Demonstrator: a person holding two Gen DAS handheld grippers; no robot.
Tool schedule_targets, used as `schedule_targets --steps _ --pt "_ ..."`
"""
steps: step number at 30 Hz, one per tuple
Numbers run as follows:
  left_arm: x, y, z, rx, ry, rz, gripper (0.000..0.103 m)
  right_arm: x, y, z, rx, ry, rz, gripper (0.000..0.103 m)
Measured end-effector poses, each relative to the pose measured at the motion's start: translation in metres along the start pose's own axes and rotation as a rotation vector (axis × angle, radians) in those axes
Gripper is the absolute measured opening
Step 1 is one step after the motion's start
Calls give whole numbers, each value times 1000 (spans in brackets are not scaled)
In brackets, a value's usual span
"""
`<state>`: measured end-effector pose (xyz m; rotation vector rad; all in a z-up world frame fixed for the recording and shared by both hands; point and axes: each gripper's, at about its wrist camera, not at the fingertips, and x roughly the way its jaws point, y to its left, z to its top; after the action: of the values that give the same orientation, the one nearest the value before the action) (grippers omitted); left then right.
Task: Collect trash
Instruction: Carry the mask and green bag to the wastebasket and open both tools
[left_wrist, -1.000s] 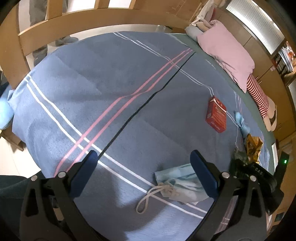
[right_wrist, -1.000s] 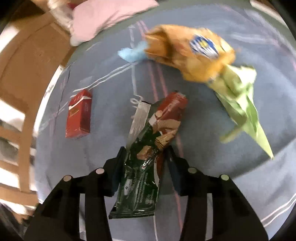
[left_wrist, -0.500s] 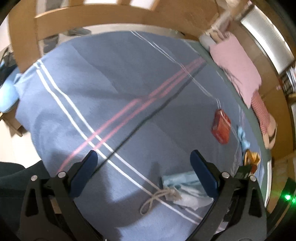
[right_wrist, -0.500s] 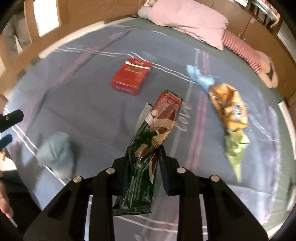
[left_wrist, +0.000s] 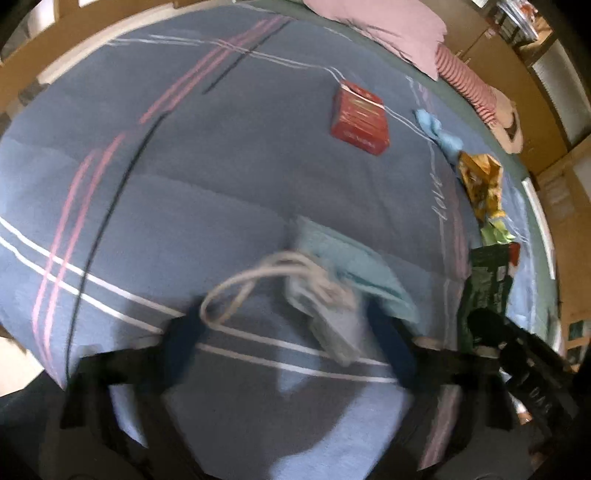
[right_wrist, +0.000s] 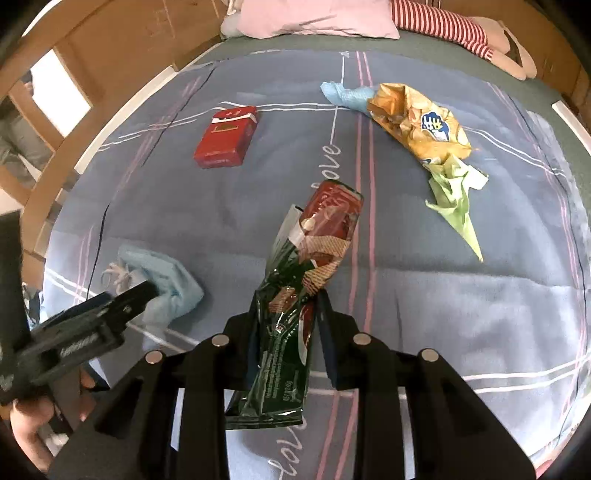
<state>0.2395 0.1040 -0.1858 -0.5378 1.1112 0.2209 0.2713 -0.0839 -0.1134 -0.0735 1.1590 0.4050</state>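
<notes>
Blue striped bedding (right_wrist: 424, 295) covered the bed, with a pink pillow (right_wrist: 314, 18) at its far end. My right fingers (right_wrist: 288, 328) were closed on a green-and-red snack wrapper (right_wrist: 306, 266), which stood clamped between them above the blanket. My left fingers (left_wrist: 284, 332) stood spread wide, one on each side of a light-blue face mask (left_wrist: 343, 280) lying on the blanket; its white ear loop (left_wrist: 251, 284) lay beside the mask. Whether they touched it I could not tell through the blur. A red carton (right_wrist: 227, 136) lay well beyond the mask. An orange chip bag (right_wrist: 417, 125), a blue wad (right_wrist: 347, 96) and a green wrapper (right_wrist: 454, 192) lay right of the carton.
</notes>
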Motion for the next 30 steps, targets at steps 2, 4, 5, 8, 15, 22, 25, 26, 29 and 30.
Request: schedule_targets --steps 2,4,5,8,15,22,25,26,29,30 --pt "-1 0 0 8 -8 -13 50 -2 -3 -5 22 -2 3 29" --pt "-4 3 2 3 -20 -39 32 -8 -7 -11 42 -16 13 29" --pt "-5 5 4 1 -23 -41 31 -9 -8 -14 40 -25 10 29" --pt "-6 7 2 5 -16 -43 24 -6 -9 -20 19 -24 -41 29" --pt "-26 4 -1 47 -107 -16 13 -7 -11 -21 57 -49 -21 29" --pt "-46 -9 -6 176 -227 65 11 -34 -15 -32 87 -145 24 29" --pt "-55 -18 -14 243 -273 89 11 -57 -17 -46 83 -206 38 29" --pt "-58 -21 -17 266 -286 107 11 -64 -19 -51 86 -226 41 29" --pt "-74 -24 -25 300 -351 118 11 -103 -23 -69 106 -328 89 29" --pt "-80 -25 -28 307 -374 130 11 -113 -24 -75 106 -349 102 29"
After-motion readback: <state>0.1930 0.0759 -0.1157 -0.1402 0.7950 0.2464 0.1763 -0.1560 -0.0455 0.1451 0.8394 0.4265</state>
